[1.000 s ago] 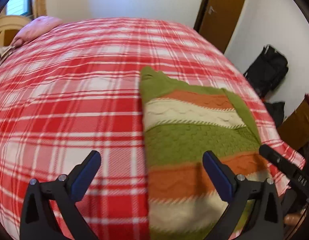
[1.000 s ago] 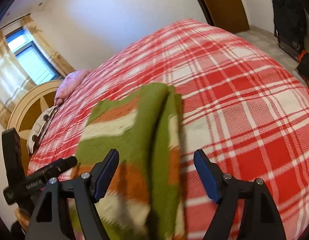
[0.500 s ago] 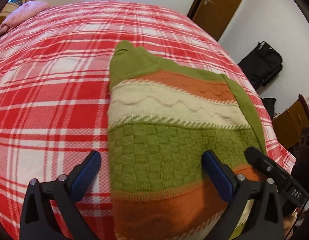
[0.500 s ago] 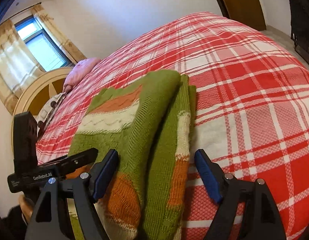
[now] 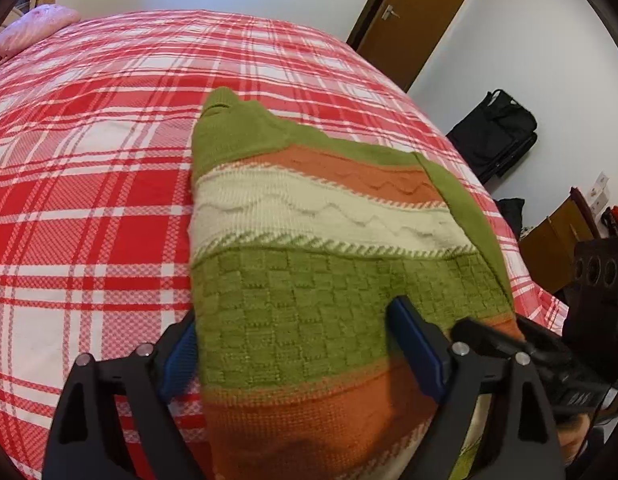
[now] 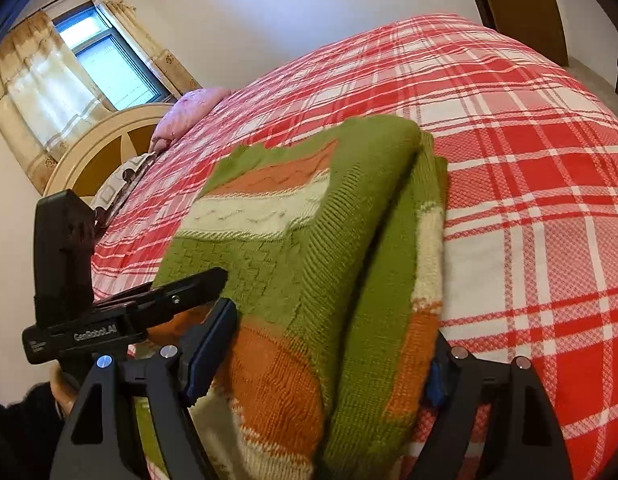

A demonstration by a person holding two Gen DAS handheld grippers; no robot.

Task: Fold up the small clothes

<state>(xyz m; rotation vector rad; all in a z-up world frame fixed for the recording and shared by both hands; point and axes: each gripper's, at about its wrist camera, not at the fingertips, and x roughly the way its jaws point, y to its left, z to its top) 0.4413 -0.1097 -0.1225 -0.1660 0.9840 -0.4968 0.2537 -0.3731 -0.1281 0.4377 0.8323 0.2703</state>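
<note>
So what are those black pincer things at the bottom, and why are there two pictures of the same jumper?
Those are tongs. A person holds one pair in each hand, and each pair carries a small camera that looks out along its two blue-tipped fingers. That is why there are two pictures: one from the left tongs and one from the right tongs. Both look at a bed with a red and white checked bedspread. On it lies a striped knitted sweater, green, orange and cream, already folded over. Its near end sits between the fingers of both tongs. The left tongs have just been closing around it, but neither pair looks pinched tight yet. A pink pillow lies at the far end.
</note>
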